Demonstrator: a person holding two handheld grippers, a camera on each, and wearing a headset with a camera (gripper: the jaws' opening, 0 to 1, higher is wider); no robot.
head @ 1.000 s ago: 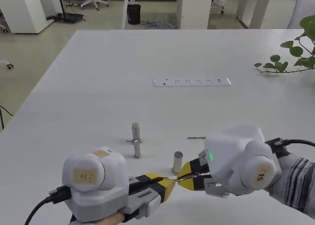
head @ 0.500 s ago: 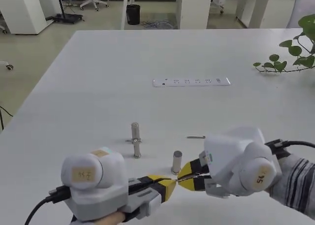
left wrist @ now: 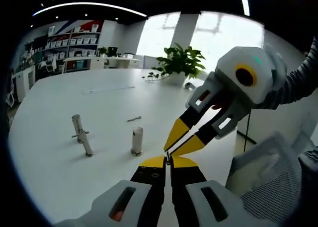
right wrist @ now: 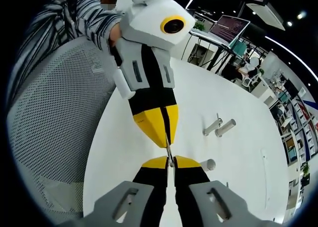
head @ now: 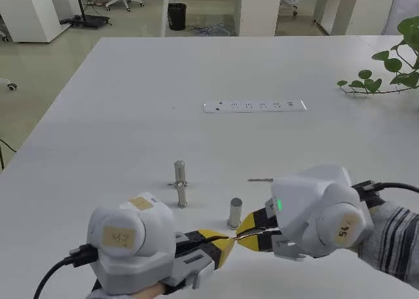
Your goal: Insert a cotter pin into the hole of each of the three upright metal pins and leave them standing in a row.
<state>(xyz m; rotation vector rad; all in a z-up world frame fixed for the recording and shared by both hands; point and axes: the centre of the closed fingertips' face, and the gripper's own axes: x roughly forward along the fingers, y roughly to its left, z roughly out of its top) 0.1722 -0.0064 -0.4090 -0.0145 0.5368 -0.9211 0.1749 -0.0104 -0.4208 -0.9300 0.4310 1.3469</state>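
Nearest me, left gripper and right gripper meet tip to tip. I read both pairs of jaws pinched together on one cotter pin. Just beyond it, near metal pin stands upright on worktop. Two farther metal pins stand to the left.

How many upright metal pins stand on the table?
3: the far metal pin, the middle metal pin in front of it, and the near metal pin to their right. None seem hidden.

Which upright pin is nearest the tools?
The lone metal pin, right of the other two pins, just beyond where left tool and right tool pinch a cotter pin.
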